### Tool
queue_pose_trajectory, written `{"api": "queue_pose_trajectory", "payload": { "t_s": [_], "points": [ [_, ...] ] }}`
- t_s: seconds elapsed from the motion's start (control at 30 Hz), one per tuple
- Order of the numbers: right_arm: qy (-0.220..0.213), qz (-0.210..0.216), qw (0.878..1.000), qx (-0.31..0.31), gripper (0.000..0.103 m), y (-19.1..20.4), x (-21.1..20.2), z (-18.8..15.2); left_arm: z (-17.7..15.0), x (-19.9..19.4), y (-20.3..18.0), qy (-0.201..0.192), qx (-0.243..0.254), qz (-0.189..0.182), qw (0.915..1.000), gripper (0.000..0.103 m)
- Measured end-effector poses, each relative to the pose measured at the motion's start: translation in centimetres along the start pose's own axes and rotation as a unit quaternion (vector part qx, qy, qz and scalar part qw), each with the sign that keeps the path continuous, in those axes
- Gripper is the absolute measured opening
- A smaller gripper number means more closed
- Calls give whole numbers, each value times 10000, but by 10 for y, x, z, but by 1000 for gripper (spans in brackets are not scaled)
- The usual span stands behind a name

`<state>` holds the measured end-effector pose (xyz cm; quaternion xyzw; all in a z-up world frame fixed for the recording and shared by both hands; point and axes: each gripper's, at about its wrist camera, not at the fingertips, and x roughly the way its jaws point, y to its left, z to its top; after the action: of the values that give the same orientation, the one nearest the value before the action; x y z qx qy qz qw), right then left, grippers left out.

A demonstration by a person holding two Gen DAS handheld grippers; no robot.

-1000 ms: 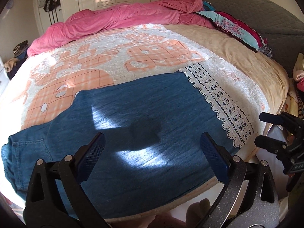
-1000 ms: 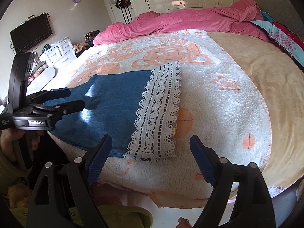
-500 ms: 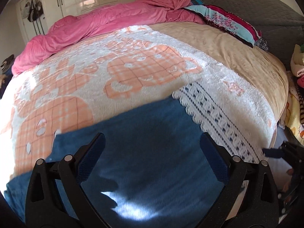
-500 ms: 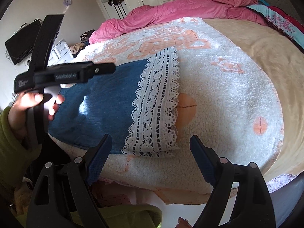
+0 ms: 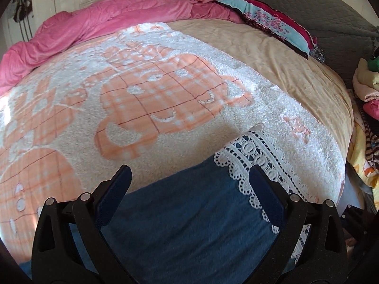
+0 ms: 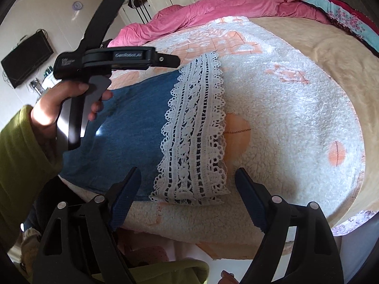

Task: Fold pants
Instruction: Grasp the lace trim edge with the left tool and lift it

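Blue denim pants point(image 6: 132, 123) with a white lace hem point(image 6: 196, 130) lie flat on the fleece blanket point(image 6: 296, 123), near the bed's front edge. My right gripper point(image 6: 188, 172) hovers just above the hem's near corner. Its jaws are closing, and the lace lies below the gap with neither pad pressing on it. My left gripper point(image 5: 189, 172) stands open above the denim point(image 5: 189, 224), close to the lace hem point(image 5: 255, 156), with nothing between its fingers. In the right wrist view a hand point(image 6: 59, 101) in a green sleeve holds that left tool over the pants.
A pink duvet point(image 5: 106, 19) is bunched along the far side of the bed. A floral pillow point(image 5: 272, 21) and beige sheet point(image 5: 284, 66) lie to the right. Piled clothes point(image 5: 369, 90) sit beyond the bed's right edge. A wall TV point(image 6: 26, 61) hangs at left.
My left gripper has travelled across the pants toward the lace hem, rising into the right wrist view above the denim. My right gripper has barely shifted, staying over the hem corner.
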<state>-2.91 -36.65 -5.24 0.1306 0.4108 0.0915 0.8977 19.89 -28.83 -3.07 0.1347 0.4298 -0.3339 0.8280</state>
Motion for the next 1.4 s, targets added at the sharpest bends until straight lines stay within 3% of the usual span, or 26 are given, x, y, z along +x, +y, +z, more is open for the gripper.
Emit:
{"api": "queue_pose_trajectory", "payload": {
  "t_s": [0.1,0.17,0.27,0.43,0.57,0.67,0.9,0.97,1.13,1.3,1.4],
  "points": [
    [-49,-143,9999,-83,73,4,1,0,3,13,-1,142,92,-167,9997,86],
    [-73,-125,9998,-138,60,6,1,1,4,20,0,236,80,-380,9990,83],
    [-42,-113,9995,-280,59,10,3,1,3,28,2,329,94,-716,9968,69],
    [-106,60,9998,-172,58,6,6,6,4,35,1,500,246,-953,9939,61],
    [-182,340,9992,78,49,-1,7,10,5,33,-5,606,529,-1196,9896,44],
    [-157,481,9987,103,46,3,11,8,3,33,-9,620,703,-1182,9886,44],
    [-154,575,9981,137,46,7,14,10,1,38,-9,688,574,-1164,9892,44],
    [-156,573,9981,133,43,7,15,11,1,36,-13,718,560,-1137,9893,32],
    [-143,531,9985,80,36,12,13,16,1,30,-26,779,645,-763,9919,22],
    [-201,606,9980,-2,29,20,11,20,1,23,-14,662,334,-905,9931,12],
    [-264,698,9971,-136,26,31,9,27,-1,11,-1,440,-13,-1211,9917,9]
  ]
}}
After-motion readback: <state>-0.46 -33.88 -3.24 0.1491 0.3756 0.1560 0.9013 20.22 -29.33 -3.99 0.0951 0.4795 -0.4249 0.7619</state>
